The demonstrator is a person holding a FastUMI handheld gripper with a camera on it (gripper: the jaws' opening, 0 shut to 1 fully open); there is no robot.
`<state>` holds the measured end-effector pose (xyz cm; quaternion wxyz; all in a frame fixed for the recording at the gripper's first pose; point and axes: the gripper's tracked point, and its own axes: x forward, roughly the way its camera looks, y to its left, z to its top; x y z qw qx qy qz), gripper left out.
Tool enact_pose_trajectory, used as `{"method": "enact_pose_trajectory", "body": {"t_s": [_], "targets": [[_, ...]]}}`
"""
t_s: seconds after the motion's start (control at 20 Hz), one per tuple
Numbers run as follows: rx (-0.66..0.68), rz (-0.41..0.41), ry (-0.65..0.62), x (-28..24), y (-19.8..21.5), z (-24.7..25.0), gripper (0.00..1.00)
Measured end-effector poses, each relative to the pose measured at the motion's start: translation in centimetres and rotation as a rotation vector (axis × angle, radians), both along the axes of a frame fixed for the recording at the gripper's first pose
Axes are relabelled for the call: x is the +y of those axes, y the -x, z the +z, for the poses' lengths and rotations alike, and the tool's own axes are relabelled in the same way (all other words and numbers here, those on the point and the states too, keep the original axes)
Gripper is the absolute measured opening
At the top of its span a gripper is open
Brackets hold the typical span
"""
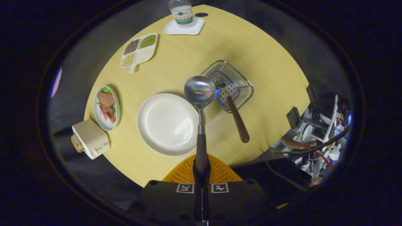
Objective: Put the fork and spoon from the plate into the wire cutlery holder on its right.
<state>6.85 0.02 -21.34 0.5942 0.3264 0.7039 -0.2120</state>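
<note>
On the yellow wooden table (257, 50) far ahead of me stands a water bottle (181, 12) on a white coaster (184, 29). Nearer sits a divided tray of beans and grains (139, 50), then an oval dish of food (106, 107), with a cream toaster (90, 138) just beside it.

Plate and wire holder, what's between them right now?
In the gripper view, the spoon, held in the gripper, hangs between the plate and the holder.
</note>
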Motion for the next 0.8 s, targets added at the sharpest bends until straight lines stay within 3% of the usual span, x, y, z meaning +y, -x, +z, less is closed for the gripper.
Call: {"method": "enact_pose_trajectory", "body": {"t_s": [0.4, 0.8], "targets": [[0.115, -0.056, -0.110, -1.0, -0.6, -2.9, 0.07], [0.139, -0.083, -0.182, -2.0, -2.1, -4.3, 0.08]]}}
